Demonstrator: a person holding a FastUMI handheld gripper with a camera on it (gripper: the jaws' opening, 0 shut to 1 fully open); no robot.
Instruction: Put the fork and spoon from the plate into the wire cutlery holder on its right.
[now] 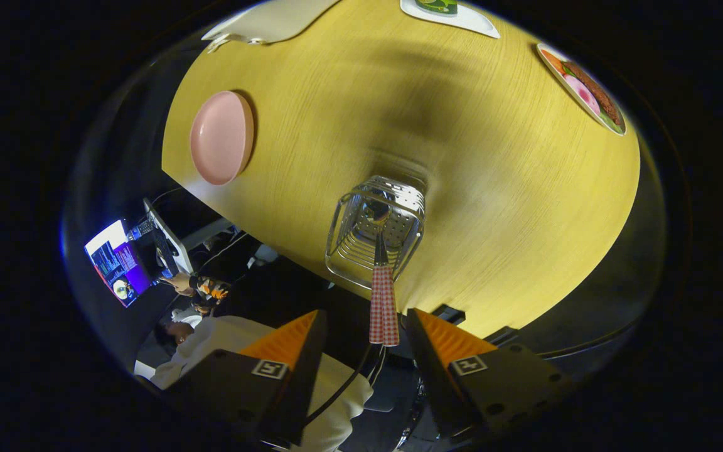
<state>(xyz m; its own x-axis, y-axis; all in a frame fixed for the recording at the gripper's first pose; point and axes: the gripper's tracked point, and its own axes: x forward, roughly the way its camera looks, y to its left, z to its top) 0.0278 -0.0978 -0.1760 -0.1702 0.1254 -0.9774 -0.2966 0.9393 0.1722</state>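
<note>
On the yellow table point(499, 188), wire holder point(375, 232) standing just ahead of the fingers point(364, 342), seen from above with its mouth open toward the camera. Inside it, two checked handles point(383, 304) side by side, sticking up and out toward the fingers, metal ends down in the basket; which is fork and which spoon, cannot tell. Fingers spread wide, one on each side of the handles, touching neither, holding nothing. Pink plate point(221, 137) well apart to the holder's left, bare. Beyond the table edge, a person in a pale top point(223, 345) and a lit screen point(117, 260).

Judging by this, both pieces look delivered, so the step in hand is the release and retreat. To do it well: keep the fingers wide, back straight along the line of the handles, no sideways drift that could catch a handle and tip the light holder. Worth checking that both handles lean settled against the wire before leaving.
</note>
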